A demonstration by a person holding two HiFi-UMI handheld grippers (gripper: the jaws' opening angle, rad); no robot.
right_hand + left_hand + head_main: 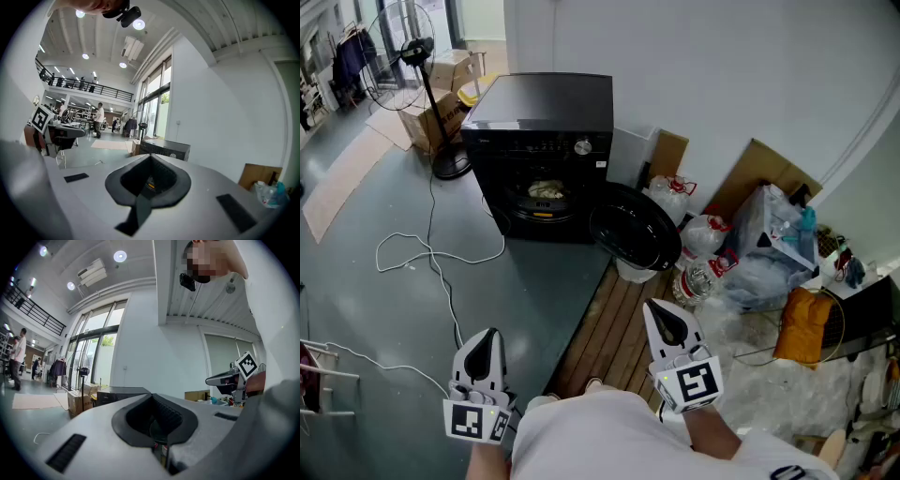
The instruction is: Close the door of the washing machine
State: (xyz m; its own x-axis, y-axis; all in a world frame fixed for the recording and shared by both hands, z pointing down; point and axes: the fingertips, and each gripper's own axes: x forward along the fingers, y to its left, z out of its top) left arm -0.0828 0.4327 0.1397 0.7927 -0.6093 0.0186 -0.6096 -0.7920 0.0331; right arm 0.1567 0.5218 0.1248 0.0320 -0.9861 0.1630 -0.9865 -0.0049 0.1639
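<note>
Black boxy washing machine (546,122) — round dark door (633,228) swung open; grey left gripper (489,336) and right gripper (660,311) both closed, empty — well back.

Workshop hall with mezzanine railing (89,87), tall windows (154,101) and cardboard boxes (433,117)

Looking along right gripper (150,157): jaws together, empty. Ahead: black washing machine (165,149). At left: left gripper (60,131). Far right: cardboard (260,175).
</note>
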